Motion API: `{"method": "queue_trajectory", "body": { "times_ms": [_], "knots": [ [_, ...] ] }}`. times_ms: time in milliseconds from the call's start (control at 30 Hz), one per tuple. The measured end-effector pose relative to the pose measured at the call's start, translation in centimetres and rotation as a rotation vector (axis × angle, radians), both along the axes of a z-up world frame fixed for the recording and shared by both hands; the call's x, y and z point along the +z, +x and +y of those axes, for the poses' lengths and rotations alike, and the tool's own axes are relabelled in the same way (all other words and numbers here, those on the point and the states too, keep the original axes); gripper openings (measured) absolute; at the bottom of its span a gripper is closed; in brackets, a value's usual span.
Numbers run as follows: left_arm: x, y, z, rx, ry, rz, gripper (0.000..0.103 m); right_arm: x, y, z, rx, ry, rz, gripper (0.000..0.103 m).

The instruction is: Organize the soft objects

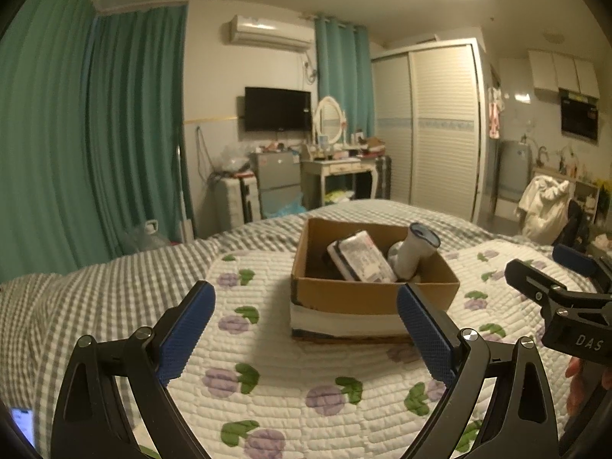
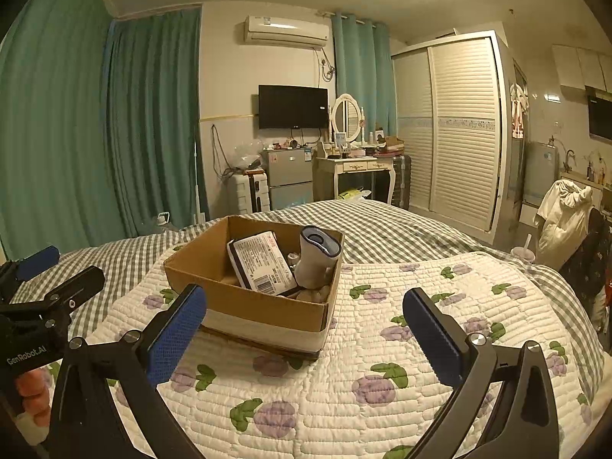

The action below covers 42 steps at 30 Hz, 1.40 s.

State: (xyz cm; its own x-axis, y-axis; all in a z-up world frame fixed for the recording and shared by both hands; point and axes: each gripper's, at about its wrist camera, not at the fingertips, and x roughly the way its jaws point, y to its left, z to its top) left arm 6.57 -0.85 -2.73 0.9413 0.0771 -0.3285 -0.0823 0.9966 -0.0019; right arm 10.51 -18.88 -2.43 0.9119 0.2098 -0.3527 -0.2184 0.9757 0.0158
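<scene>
Hovering over the quilt [image 1: 306,401], the left tool [image 1: 306,325] has its blue pads spread wide with nothing between them; the right tool [image 2: 306,329] beside it is likewise spread and empty. Each one shows at the edge of the other's view, so they sit close together, side by side. Just ahead of both tools, resting on the flowered quilt, is the cardboard box [image 1: 367,294]. Inside it lie a white wrapped packet [image 2: 264,264], tilted against the contents, and a pale rolled item [image 2: 317,256] standing on end; smaller things beneath them are too dim to name. No loose soft object shows on the quilt between the tools and the box, nor on the checked bedcover [image 2: 382,225] beyond it. By that evidence the gathering looks largely finished, though anything lying behind the tools stays unseen.
</scene>
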Motion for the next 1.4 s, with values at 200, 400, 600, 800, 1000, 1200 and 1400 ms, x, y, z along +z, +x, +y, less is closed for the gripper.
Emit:
{"method": "queue_trajectory", "body": {
  "times_ms": [200,400,600,800,1000,1200,1400],
  "knots": [
    [-0.09,-0.25,-0.15,-0.002,0.014,-0.003,0.098,-0.03,0.04,0.07,0.001,-0.002,0.0,0.103],
    [-0.03,-0.27,-0.05,0.0,0.013,-0.005,0.098,-0.09,-0.01,0.17,0.004,-0.007,-0.001,0.103],
    [0.0,-0.32,-0.03,0.007,0.017,-0.007,0.098,-0.11,0.0,0.22,0.004,-0.007,0.003,0.103],
    [0.01,-0.42,0.07,0.012,0.015,-0.005,0.098,-0.13,0.12,0.15,0.003,-0.004,0.007,0.103],
    [-0.02,-0.47,0.04,0.015,0.017,-0.004,0.098,-0.17,0.13,0.14,0.005,-0.002,0.007,0.103],
    [-0.03,-0.47,0.03,0.015,0.017,-0.004,0.098,-0.25,0.14,0.11,0.005,-0.004,0.008,0.103],
    [-0.08,-0.43,0.01,0.017,0.021,-0.002,0.098,-0.33,0.18,0.1,0.007,-0.008,0.01,0.103]
  ]
}}
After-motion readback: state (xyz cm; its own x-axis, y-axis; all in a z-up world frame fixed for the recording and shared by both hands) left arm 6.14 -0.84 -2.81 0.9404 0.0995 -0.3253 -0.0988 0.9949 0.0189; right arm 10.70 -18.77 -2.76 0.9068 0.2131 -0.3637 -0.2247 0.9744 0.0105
